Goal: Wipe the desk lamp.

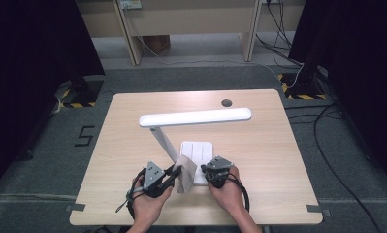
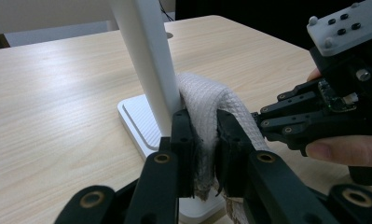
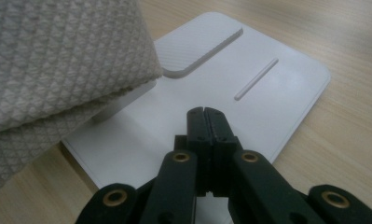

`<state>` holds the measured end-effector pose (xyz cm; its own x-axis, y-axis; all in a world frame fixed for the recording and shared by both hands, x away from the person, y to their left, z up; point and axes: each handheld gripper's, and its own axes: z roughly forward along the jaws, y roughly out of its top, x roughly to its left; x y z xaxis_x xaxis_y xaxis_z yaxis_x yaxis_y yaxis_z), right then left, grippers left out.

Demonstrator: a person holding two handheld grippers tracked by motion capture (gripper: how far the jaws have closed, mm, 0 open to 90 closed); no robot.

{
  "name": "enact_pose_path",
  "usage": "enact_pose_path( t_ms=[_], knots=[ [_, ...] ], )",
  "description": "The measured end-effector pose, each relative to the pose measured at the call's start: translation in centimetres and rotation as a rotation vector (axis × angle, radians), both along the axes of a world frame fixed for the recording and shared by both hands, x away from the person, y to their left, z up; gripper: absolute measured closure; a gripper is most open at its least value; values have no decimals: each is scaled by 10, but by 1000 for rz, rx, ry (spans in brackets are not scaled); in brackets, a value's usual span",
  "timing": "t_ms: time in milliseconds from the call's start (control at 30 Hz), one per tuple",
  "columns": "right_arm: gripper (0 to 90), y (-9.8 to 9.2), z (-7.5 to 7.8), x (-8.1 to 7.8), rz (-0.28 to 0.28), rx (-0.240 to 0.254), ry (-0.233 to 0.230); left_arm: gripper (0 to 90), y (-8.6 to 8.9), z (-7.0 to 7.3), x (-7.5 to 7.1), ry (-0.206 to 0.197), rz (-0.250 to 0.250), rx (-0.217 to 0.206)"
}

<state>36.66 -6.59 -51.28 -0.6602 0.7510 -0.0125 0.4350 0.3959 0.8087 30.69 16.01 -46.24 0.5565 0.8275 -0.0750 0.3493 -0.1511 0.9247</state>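
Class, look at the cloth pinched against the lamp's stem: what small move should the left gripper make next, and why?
Probably slide the cloth up along the lamp stem to wipe it. The left gripper is shut on the cloth, which is folded against the stem just above the lamp base. The right gripper, shut on nothing, sits over the base, seemingly steadying it.

Pale beige cloth (image 2: 207,105) with a woven diamond waffle pattern. Plain white lamp (image 1: 196,117), fine ribbed lines on its base (image 3: 249,88). Light wood-grain bench (image 1: 133,141) with a small dark round hole. Black left claw (image 2: 204,140) and black right claw (image 3: 206,122), brass-coloured rivets, grey top plates. Grey floor, yellow-black striped tape.
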Motion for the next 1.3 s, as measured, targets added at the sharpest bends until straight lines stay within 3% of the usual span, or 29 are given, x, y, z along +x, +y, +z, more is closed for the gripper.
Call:
enact_pose_path(
  t_ms=[1300],
  knots=[
    [900,0,0,0,6,-8,-4,788,-7,-29,4,108,-35,60]
  ],
)
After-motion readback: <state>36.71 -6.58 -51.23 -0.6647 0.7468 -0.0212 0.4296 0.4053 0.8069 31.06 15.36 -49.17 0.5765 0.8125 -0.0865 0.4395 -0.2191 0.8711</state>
